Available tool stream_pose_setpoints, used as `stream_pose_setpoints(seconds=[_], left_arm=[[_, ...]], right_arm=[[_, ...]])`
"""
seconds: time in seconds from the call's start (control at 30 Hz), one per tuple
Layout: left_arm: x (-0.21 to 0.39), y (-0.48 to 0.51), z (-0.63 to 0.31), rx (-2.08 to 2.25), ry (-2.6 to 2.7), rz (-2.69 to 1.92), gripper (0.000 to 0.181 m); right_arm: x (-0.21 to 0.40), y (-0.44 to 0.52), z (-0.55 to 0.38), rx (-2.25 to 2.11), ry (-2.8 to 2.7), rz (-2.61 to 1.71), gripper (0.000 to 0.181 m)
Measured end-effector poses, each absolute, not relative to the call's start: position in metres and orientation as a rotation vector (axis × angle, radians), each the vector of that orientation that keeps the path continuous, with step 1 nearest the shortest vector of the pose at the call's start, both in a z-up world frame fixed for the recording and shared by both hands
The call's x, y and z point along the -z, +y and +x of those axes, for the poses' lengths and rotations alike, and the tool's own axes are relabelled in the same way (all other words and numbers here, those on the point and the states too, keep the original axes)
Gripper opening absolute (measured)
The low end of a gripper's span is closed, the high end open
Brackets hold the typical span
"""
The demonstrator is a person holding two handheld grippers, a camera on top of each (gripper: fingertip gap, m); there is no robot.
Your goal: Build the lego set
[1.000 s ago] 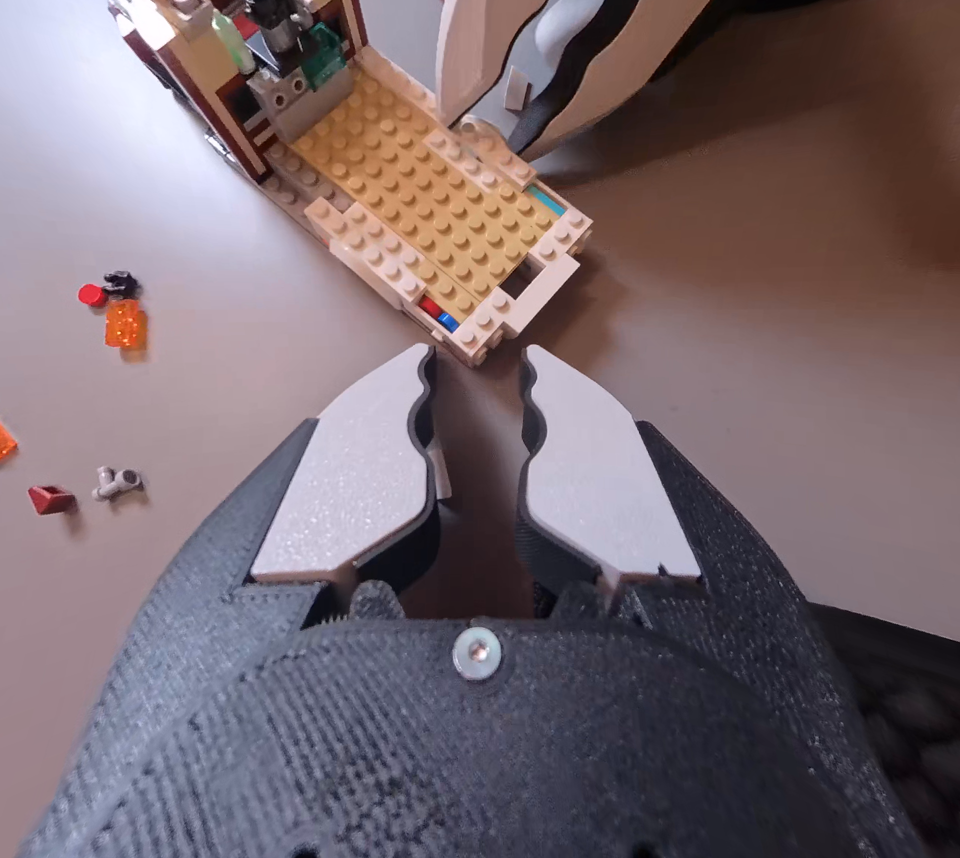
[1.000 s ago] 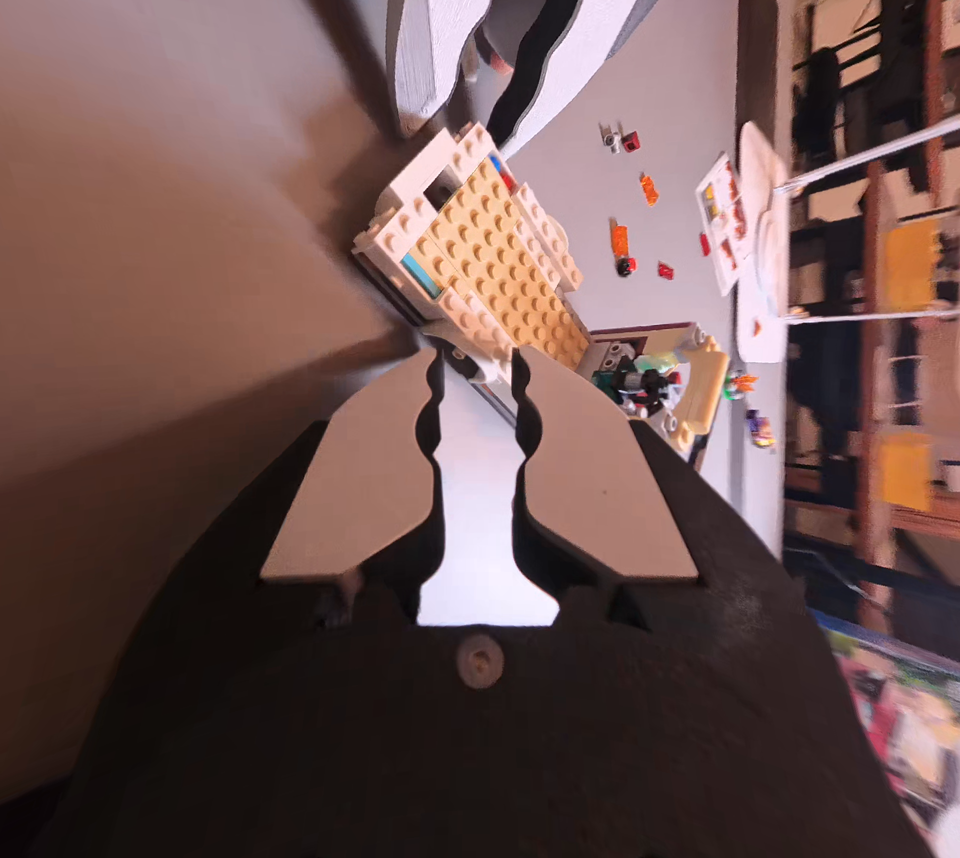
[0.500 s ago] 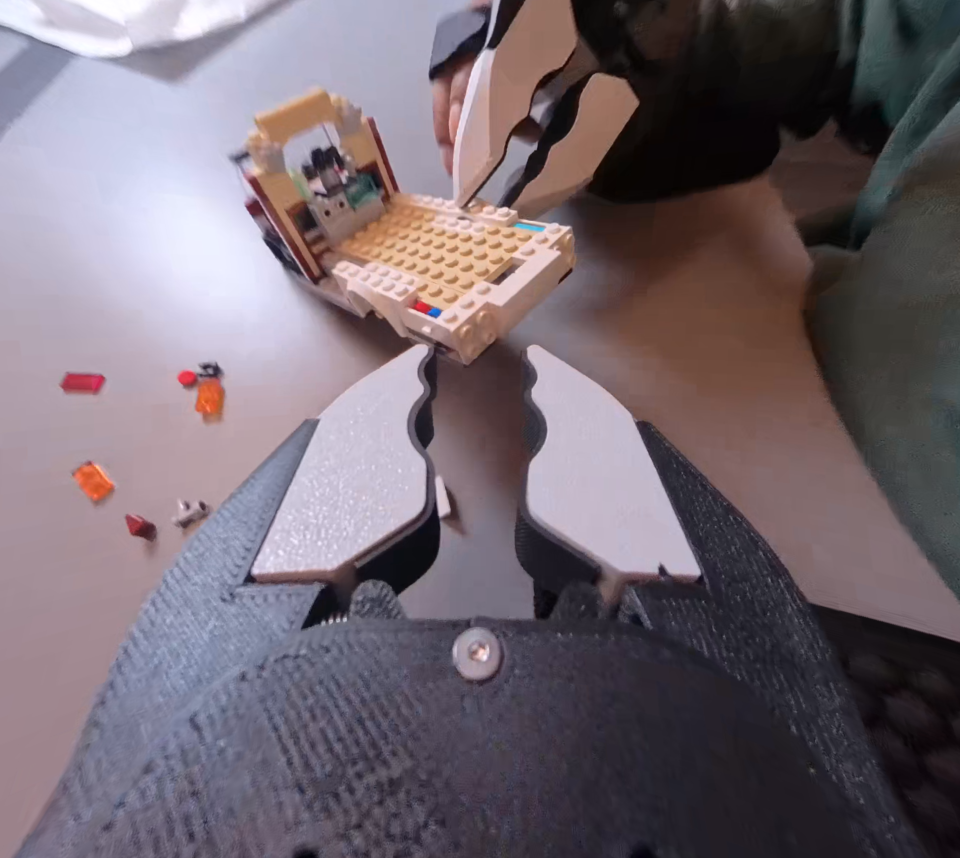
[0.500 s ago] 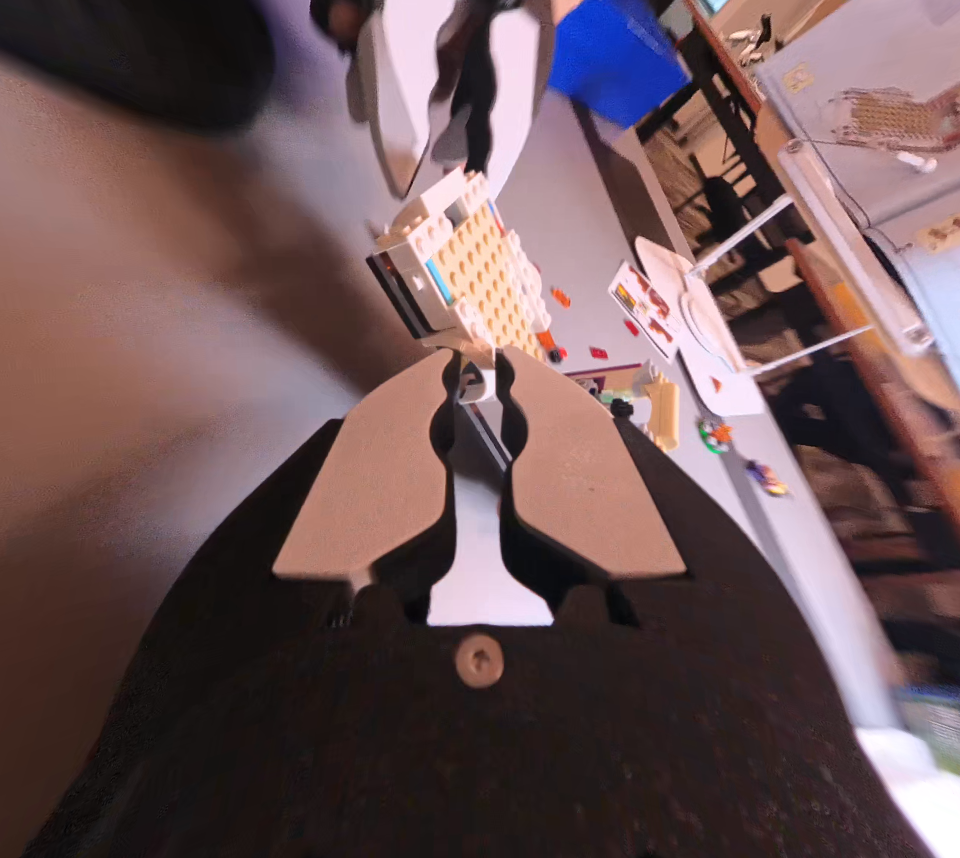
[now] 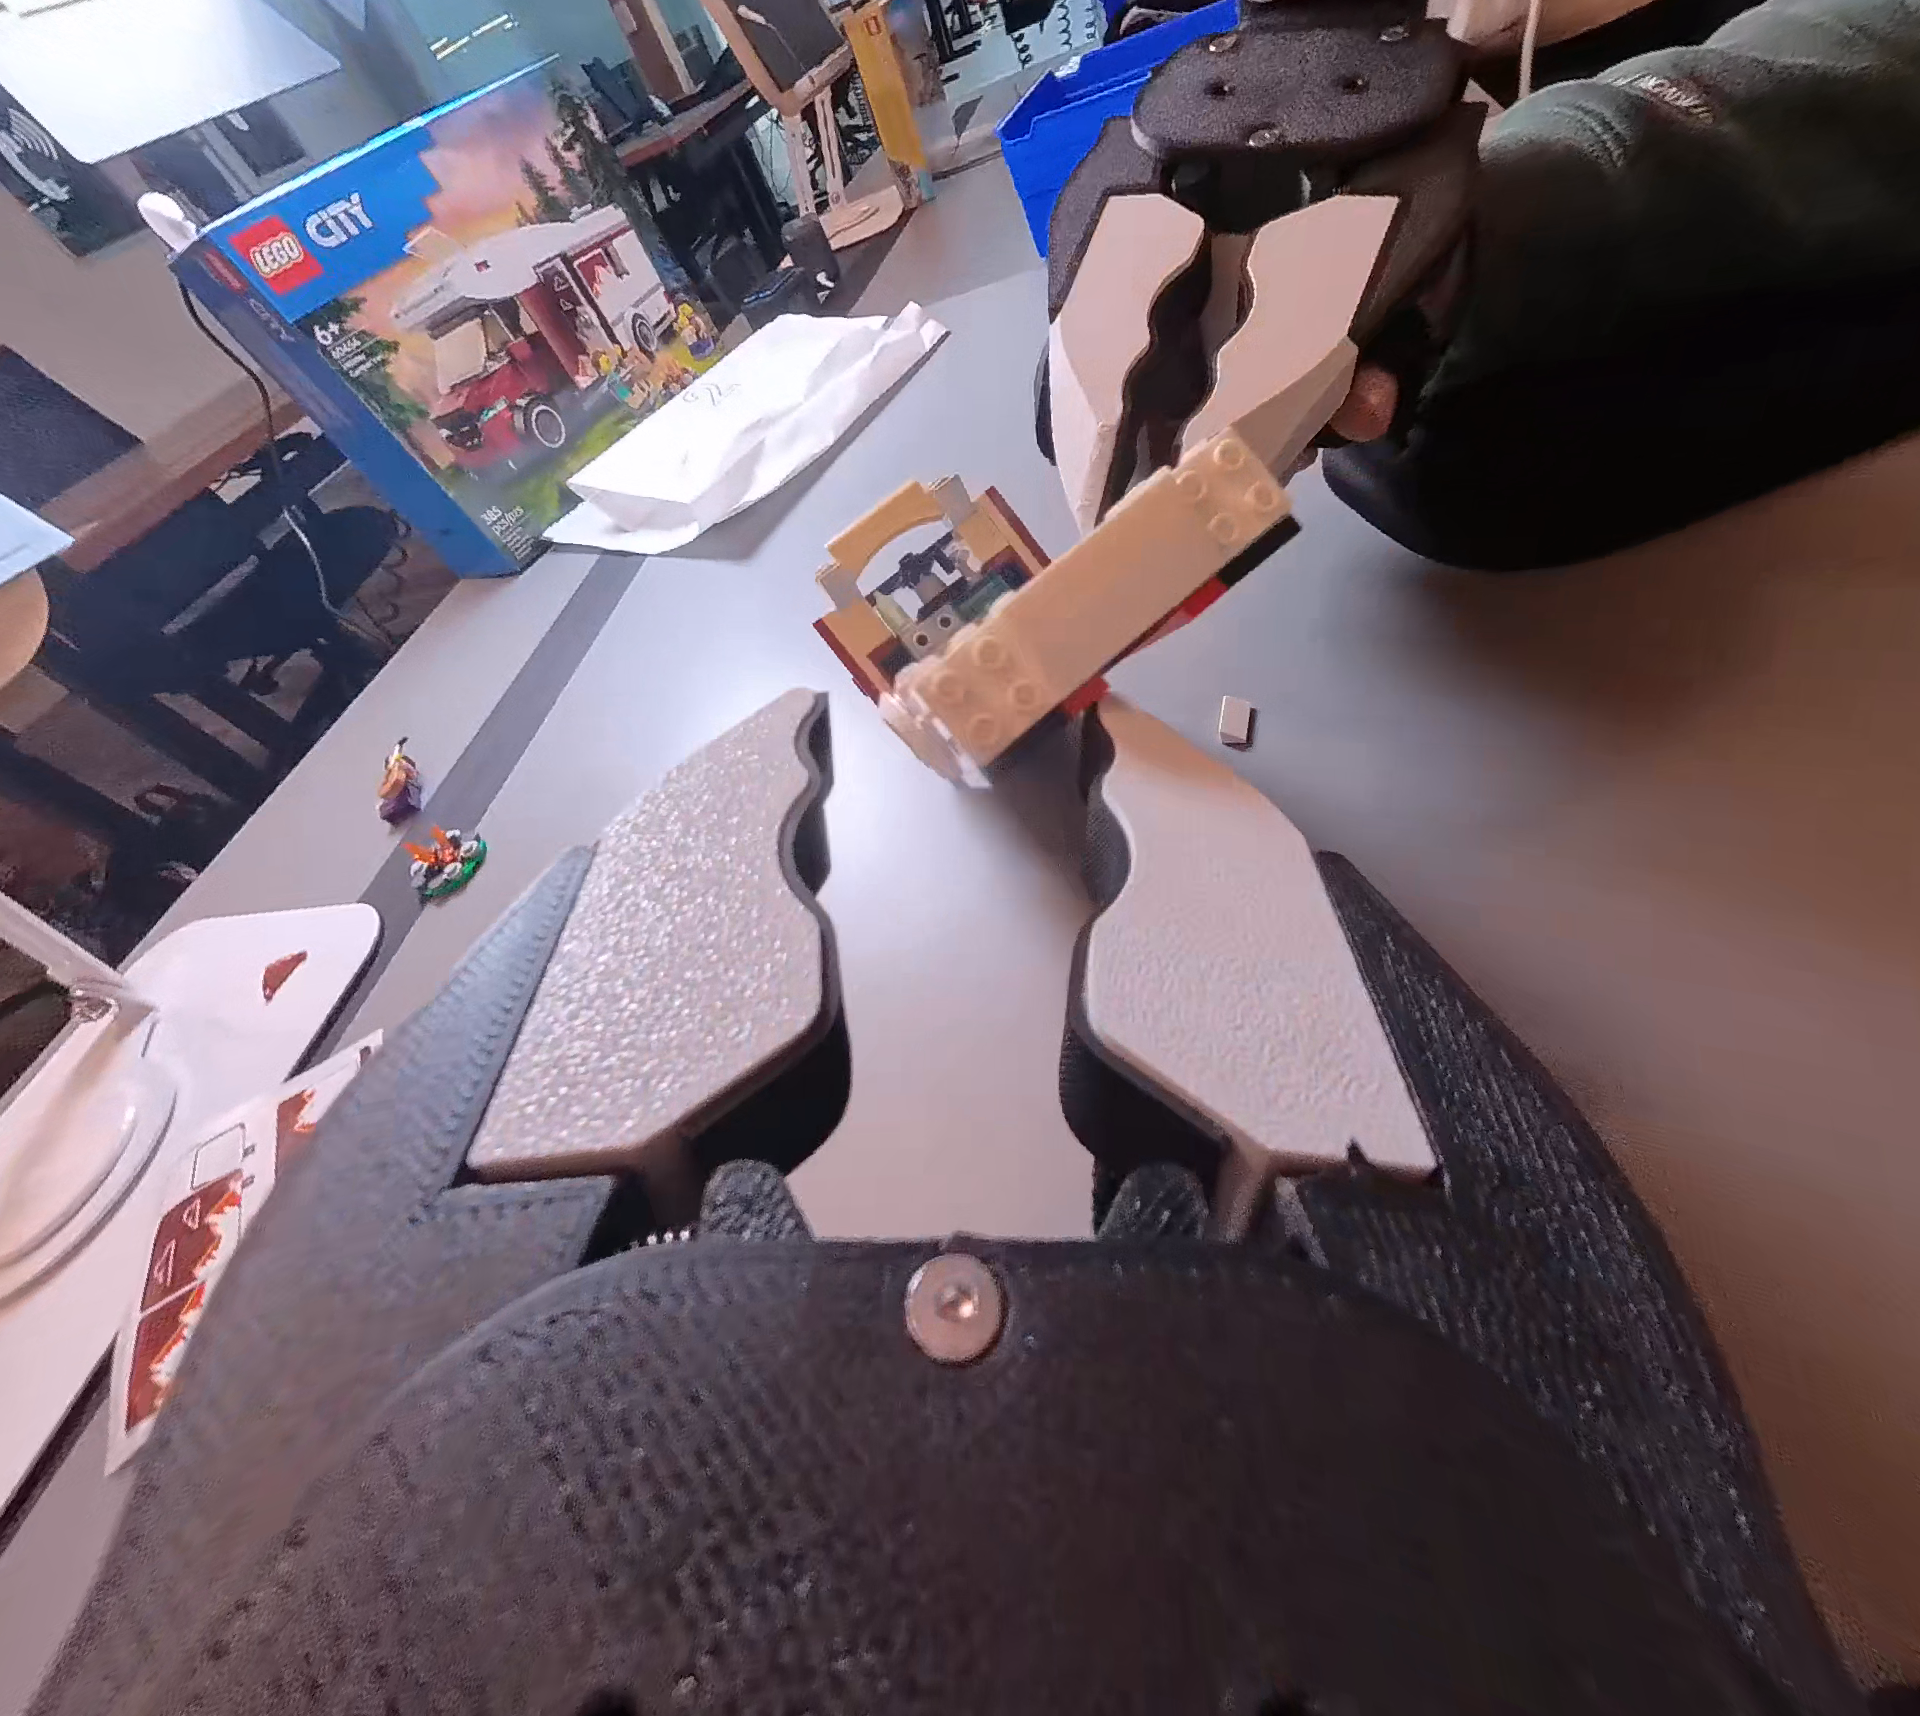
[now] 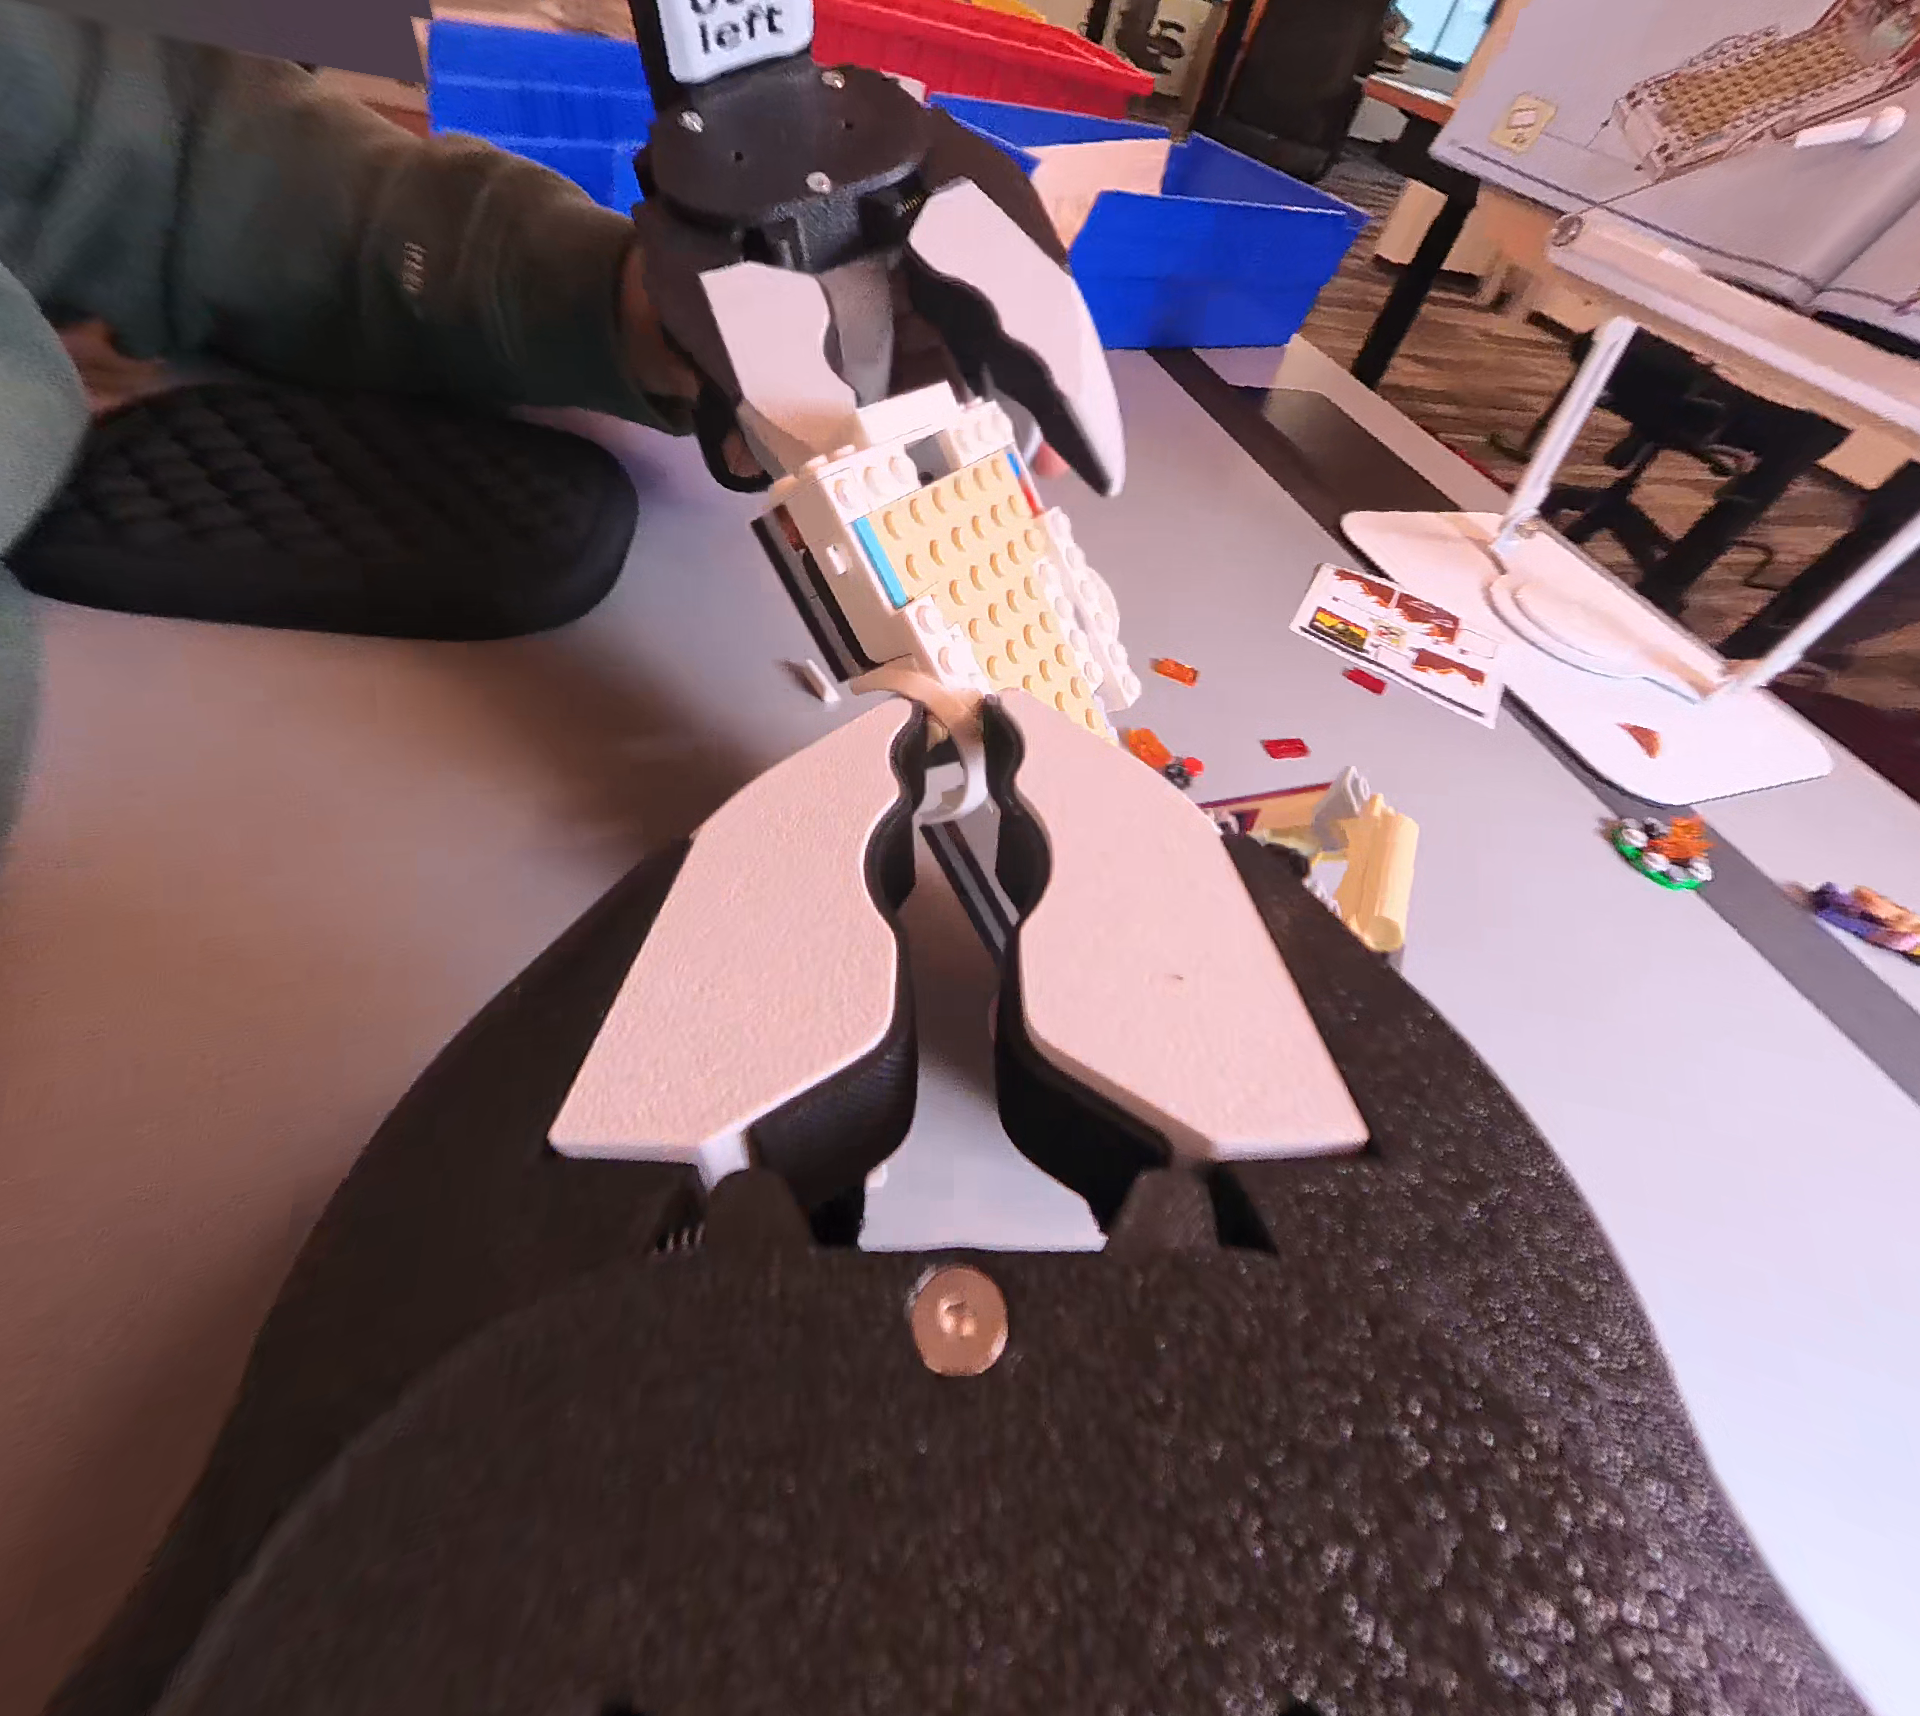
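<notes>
2 tongs flank 1 lego model; right grips it.

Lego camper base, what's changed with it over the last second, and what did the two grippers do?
The right gripper closed on the edge of the Lego camper base and tilted it up. A second ago the base lay flat on the table. The left gripper stays open at the base's other end, gripping nothing.
</notes>
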State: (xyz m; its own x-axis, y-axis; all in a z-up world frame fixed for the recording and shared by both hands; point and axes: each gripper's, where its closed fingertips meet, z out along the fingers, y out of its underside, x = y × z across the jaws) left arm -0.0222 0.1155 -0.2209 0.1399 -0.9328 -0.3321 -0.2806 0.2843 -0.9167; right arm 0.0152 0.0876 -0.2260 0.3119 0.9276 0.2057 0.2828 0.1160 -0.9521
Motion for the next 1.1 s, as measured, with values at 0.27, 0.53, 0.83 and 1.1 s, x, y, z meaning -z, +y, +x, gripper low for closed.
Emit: stream_pose_setpoints(seconds=[0.27,0.53,0.83,1.1], left_arm=[[0.21,0.092,-0.011,0.756,1.478,-1.058,0.033],[0.205,0.094,-0.009,0.801,1.418,-1.113,0.032],[0.191,0.095,-0.004,0.795,1.339,-1.175,0.031],[0.173,0.072,-0.001,0.768,1.35,-1.154,0.031]], right_arm=[[0.215,0.078,0.02,-0.894,-1.187,-1.402,0.011],[0.212,0.077,0.023,-0.751,-1.242,-1.382,0.024],[0.209,0.089,0.017,-0.239,-1.28,-1.262,0.036],[0.198,0.075,0.007,-0.451,-1.244,-1.259,0.03]])
